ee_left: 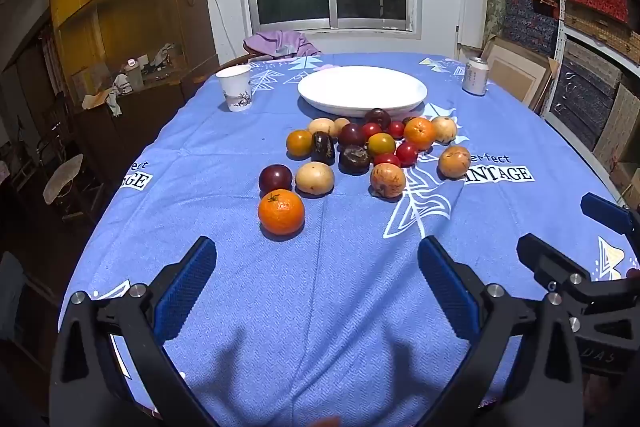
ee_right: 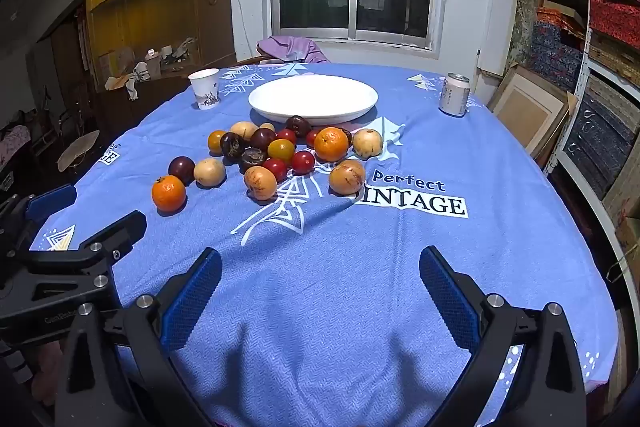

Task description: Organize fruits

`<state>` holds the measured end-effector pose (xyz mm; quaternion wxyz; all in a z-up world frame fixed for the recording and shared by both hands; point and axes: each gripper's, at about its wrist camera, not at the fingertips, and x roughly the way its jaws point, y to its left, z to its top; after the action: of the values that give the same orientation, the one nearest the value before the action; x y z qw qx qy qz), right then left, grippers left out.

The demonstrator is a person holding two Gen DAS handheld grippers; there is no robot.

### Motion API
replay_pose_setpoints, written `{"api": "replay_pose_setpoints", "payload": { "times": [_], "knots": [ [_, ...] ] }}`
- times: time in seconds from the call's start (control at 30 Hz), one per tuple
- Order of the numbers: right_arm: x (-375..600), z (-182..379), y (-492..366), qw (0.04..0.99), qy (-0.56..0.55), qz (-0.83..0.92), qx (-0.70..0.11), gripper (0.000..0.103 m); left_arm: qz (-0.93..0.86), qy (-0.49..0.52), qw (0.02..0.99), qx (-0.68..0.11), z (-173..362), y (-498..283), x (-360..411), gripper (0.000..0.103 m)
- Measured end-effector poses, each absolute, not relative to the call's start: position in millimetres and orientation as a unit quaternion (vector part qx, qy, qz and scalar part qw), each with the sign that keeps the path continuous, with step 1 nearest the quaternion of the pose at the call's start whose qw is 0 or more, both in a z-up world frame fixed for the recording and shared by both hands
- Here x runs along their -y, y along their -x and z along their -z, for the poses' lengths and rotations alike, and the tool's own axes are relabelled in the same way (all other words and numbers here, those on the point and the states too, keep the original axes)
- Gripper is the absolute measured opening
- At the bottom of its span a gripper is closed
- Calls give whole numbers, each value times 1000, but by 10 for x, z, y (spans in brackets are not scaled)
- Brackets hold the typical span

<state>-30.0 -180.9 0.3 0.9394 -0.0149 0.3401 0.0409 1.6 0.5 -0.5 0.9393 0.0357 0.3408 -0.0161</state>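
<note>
Several fruits lie loose on the blue tablecloth (ee_left: 320, 287) in front of an empty white plate (ee_left: 362, 89); the plate also shows in the right wrist view (ee_right: 313, 98). Nearest me is an orange (ee_left: 281, 211), which also shows in the right wrist view (ee_right: 168, 193), beside a dark plum (ee_left: 275, 178) and a yellow fruit (ee_left: 315, 178). Small red tomatoes (ee_left: 407, 153), dark passion fruits (ee_left: 354, 159) and another orange (ee_left: 419, 133) crowd behind. My left gripper (ee_left: 318, 267) is open and empty, short of the near orange. My right gripper (ee_right: 320, 275) is open and empty, well short of the fruits.
A paper cup (ee_left: 236, 87) stands at the back left and a drink can (ee_left: 475, 76) at the back right. A chair with a purple cloth (ee_left: 280, 43) is behind the table. Shelves of boxes (ee_left: 592, 27) line the right wall, a cabinet (ee_left: 120, 27) the left.
</note>
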Motion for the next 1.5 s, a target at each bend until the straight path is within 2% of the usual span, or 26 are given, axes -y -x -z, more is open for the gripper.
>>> {"api": "replay_pose_setpoints", "payload": {
  "times": [1.5],
  "knots": [
    [1814, 37, 289, 936, 3, -45, -349, 100, 16, -31, 933, -357, 117, -37, 16, 99]
  ]
}}
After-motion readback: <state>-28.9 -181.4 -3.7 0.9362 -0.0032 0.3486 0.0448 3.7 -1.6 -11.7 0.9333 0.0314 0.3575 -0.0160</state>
